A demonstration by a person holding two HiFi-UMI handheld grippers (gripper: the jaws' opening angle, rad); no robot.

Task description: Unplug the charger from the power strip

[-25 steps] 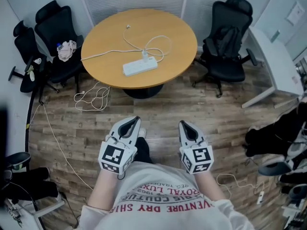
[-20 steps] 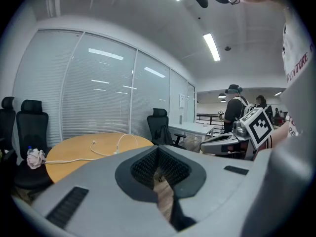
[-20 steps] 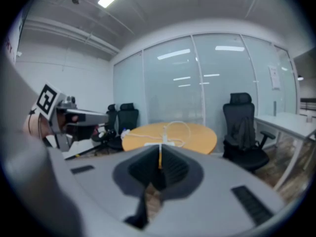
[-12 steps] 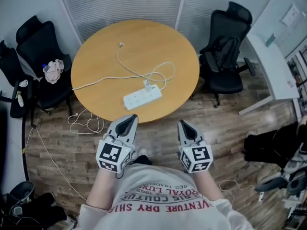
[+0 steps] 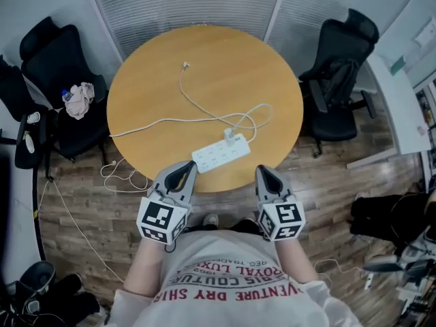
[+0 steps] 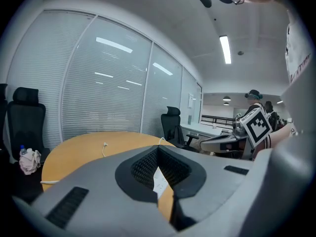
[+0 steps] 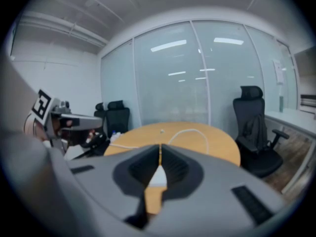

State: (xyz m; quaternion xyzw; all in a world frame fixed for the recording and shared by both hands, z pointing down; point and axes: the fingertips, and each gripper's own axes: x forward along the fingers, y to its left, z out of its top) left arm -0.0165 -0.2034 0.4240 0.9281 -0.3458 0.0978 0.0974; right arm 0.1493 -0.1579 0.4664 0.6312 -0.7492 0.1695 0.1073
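The left gripper (image 5: 185,170) and right gripper (image 5: 266,174) hover just short of the round table's (image 5: 204,67) near edge, each with its jaws pressed together on nothing. Just inside that edge lies the white power strip (image 5: 221,157). The charger (image 5: 232,137) is plugged into it, and its cable (image 5: 204,118) loops toward the table's middle. Black chairs (image 5: 61,53) flank the table.

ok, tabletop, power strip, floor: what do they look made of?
Tabletop: likely wood-look laminate or veneer; even honey tone, smooth, faint sheen.
Power strip: white moulded plastic, plain smooth casing.
Floor: grey-brown wood-look planks with visible seams; real wood or vinyl, can't tell.
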